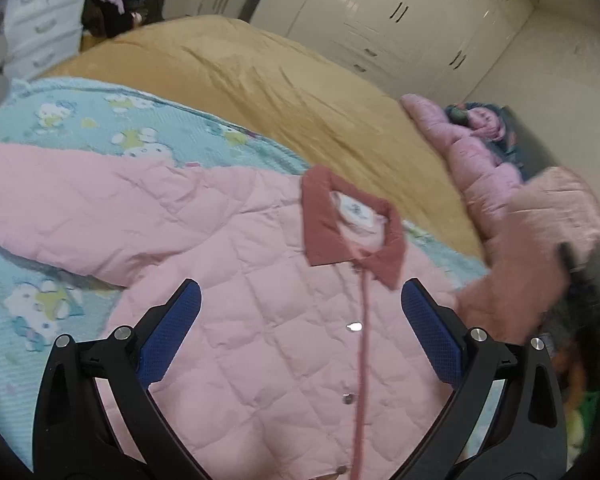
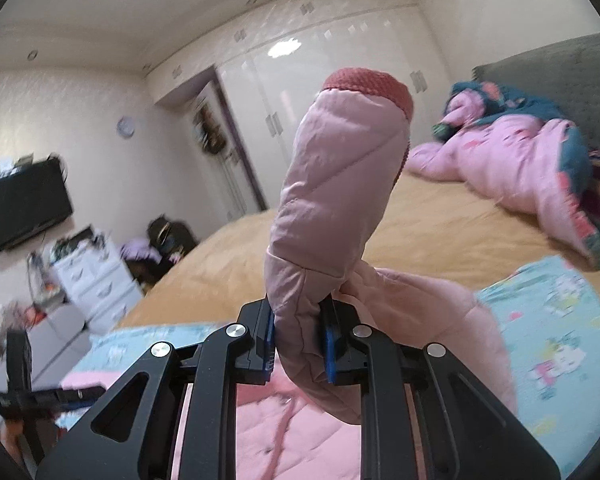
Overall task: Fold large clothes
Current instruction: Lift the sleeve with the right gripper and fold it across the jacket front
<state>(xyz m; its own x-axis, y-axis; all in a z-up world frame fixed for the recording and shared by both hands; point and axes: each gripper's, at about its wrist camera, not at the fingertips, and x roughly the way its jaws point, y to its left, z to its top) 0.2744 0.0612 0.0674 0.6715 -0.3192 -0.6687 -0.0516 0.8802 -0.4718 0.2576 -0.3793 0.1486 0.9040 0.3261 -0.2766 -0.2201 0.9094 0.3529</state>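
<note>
Currently my right tool (image 2: 298,344) is clamped on the sleeve (image 2: 332,216), cuff up. Left tool (image 1: 300,336) gapes empty over the pink jacket (image 1: 260,280), flat on the bed (image 1: 280,92). Body lies below the sleeve, so it folds inward across the chest.

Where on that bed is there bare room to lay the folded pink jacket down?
The widest free patch is the tan bedspread, between the blue cartoon blanket and the white wardrobes. The blanket is mostly covered by the pink jacket. It is crowded by the headboard, where a pink-and-teal quilt is heaped.
</note>
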